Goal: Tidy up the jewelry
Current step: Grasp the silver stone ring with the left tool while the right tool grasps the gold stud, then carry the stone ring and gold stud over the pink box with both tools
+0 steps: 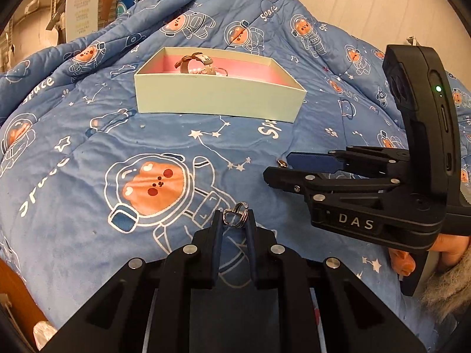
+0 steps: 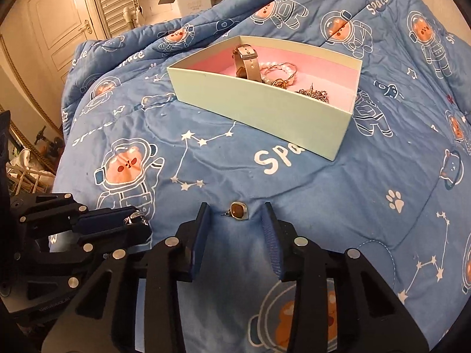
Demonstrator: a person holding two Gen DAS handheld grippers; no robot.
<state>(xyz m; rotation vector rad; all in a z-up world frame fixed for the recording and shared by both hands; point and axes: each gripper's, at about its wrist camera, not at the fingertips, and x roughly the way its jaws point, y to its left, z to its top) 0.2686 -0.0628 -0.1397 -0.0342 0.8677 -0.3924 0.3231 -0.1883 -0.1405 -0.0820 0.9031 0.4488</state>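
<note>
My left gripper is shut on a silver ring, held just above the blue blanket; the ring also shows in the right wrist view. My right gripper is open, its fingers on either side of a brown-stone stud earring lying on the blanket; this earring also shows in the left wrist view. A pale green box with pink lining lies farther back and holds a watch, a pearl bracelet and a chain.
The blue astronaut-print blanket covers the whole work surface. A white carton stands behind it. A door and clutter lie off the blanket's left edge.
</note>
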